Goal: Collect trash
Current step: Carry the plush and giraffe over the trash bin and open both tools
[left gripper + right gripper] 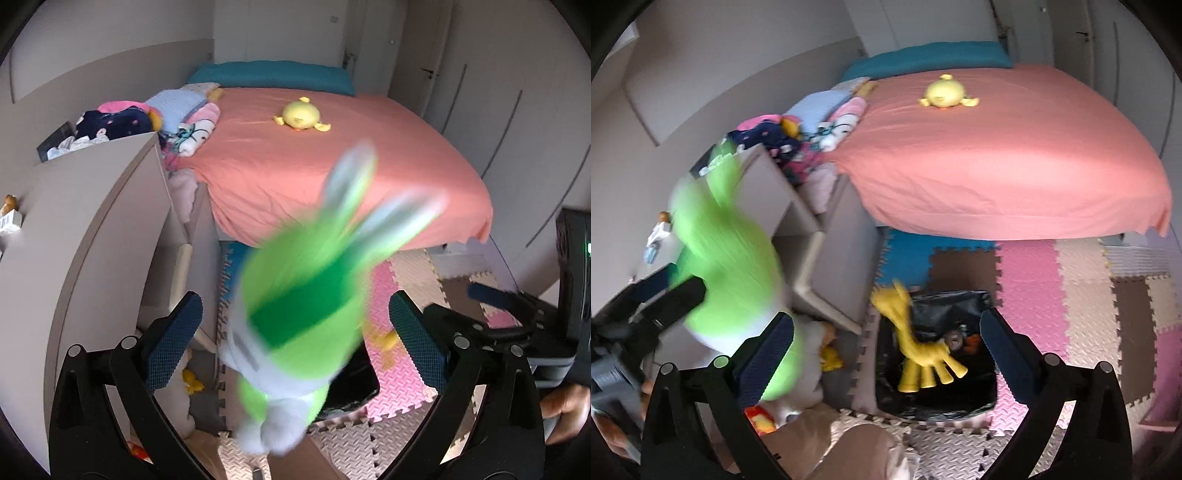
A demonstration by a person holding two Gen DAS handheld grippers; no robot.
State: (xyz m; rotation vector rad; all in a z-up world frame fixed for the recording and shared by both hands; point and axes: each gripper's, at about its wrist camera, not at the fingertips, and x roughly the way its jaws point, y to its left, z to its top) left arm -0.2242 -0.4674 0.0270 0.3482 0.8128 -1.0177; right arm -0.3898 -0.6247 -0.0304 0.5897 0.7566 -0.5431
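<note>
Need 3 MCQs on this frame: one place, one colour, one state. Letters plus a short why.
1. Where is the yellow giraffe toy?
A. on the bed
B. in the black-lined bin
C. on the shelf unit

2. What colour is the bed cover?
A. salmon pink
B. white
C. navy

3. How do the right gripper fingers stand?
A. shut on the giraffe
B. shut on nothing
C. apart, holding nothing

Answers:
1 B: the giraffe stands inside the bin, on its black liner.
2 A: the cover is salmon pink, with a yellow plush lying on it.
3 C: both fingers stand wide apart, with the bin seen between them and nothing gripped.
</note>
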